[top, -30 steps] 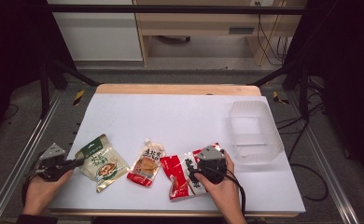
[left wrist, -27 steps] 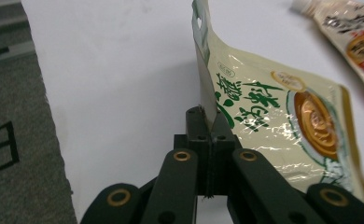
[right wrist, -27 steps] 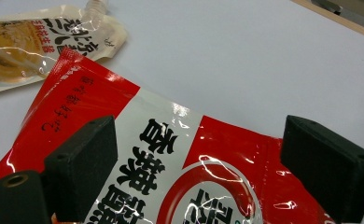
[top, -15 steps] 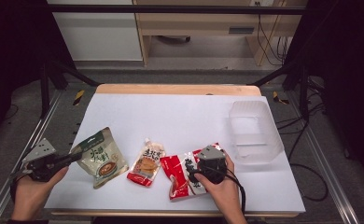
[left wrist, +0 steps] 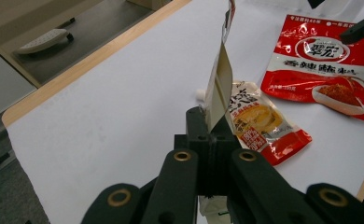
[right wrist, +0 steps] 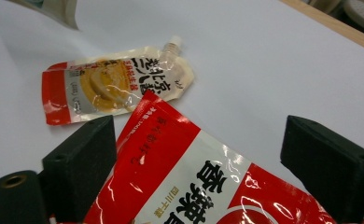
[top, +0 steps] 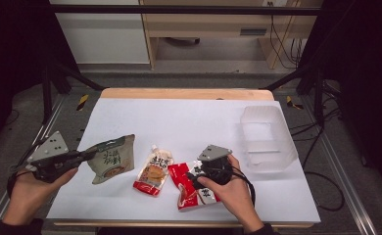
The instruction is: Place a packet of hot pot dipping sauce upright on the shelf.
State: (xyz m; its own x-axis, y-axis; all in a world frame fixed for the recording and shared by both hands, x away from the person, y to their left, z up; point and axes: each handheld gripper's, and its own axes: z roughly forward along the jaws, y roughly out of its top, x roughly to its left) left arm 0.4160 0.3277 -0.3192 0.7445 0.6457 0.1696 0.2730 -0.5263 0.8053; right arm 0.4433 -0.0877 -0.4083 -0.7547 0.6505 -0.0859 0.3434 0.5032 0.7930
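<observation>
At bench's left edge, left gripper clamped on green pouch, now lifted off bench — pick made. Right gripper open, astride red pouch, still flat. Bin likely next.

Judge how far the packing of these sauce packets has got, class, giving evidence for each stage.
Done: nothing is packed; the clear container holds no packets. In hand: the left gripper is shut on the green packet, lifted off the table; the right gripper sits open, jaws either side of the red packet. Left: all three packets, including the spouted pouch lying flat, probably still need moving to the container.
</observation>
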